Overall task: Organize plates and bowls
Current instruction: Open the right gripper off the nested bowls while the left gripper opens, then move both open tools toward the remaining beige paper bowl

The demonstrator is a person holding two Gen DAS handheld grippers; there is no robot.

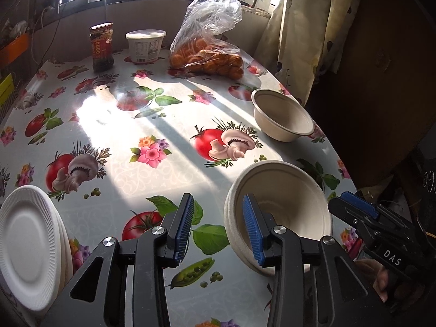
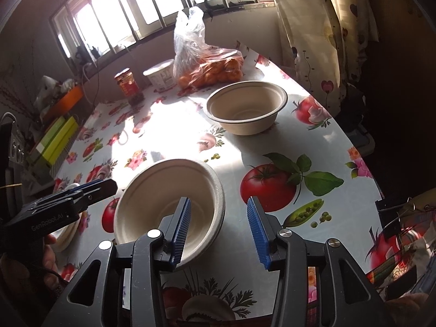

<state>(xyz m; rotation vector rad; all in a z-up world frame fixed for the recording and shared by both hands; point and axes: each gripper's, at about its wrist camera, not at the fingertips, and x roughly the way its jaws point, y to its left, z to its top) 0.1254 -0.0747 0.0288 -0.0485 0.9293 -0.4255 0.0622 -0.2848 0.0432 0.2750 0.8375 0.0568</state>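
At my counter's (image 1: 114, 125) far edge I see a jar (image 1: 101, 46) beside a tub (image 1: 145, 45). A bag of oranges (image 1: 207, 54) lies right of them.

Both cameras ride just behind their tool, close over the near edge of the surface (image 1: 114, 136), angled down and facing the far window (image 2: 141, 5). The left view looks from the left, the right from the right; both share the near stacked bowls (image 1: 280, 207) and each shows the other tool.

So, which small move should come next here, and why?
Probably the right gripper should reach to the far bowl and bring it to the near bowl stack. Both grippers are open and empty, and that bowl stands alone near the table's edge.
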